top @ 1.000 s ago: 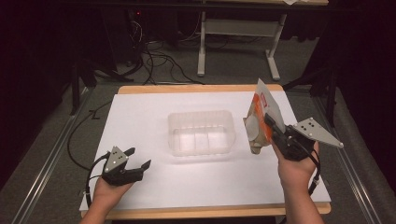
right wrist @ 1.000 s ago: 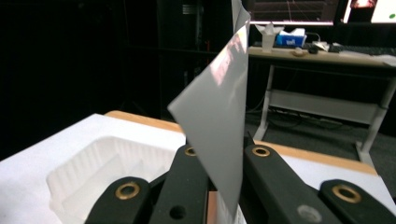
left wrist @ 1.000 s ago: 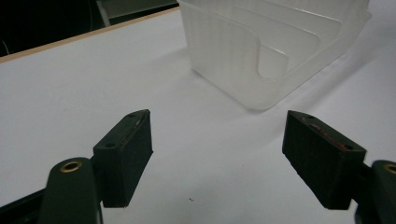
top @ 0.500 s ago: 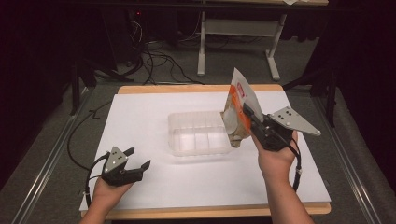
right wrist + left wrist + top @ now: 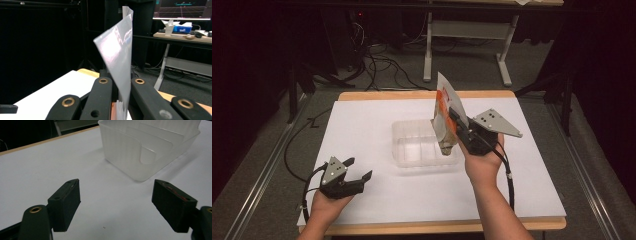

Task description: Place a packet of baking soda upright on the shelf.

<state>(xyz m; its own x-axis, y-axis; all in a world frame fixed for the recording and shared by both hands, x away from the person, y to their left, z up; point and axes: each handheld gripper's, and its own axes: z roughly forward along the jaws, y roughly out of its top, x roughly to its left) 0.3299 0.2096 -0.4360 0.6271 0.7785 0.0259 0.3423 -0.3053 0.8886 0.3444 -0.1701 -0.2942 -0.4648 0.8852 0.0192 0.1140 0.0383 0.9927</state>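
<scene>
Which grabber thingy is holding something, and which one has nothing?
The right gripper is shut on the orange-and-white packet, above the clear bin. The left gripper is open.

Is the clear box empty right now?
Looks empty: the clear box shows just bare dividers, and the packet in the right gripper hangs over its edge.

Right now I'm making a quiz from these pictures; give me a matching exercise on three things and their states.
Things:
1. left gripper
2. right gripper
3. clear plastic bin

States:
A. jaws shut on an upright packet
B. resting on the white sheet at mid-table
C. jaws open, holding nothing

Pairs: 1-C, 2-A, 3-B
</scene>
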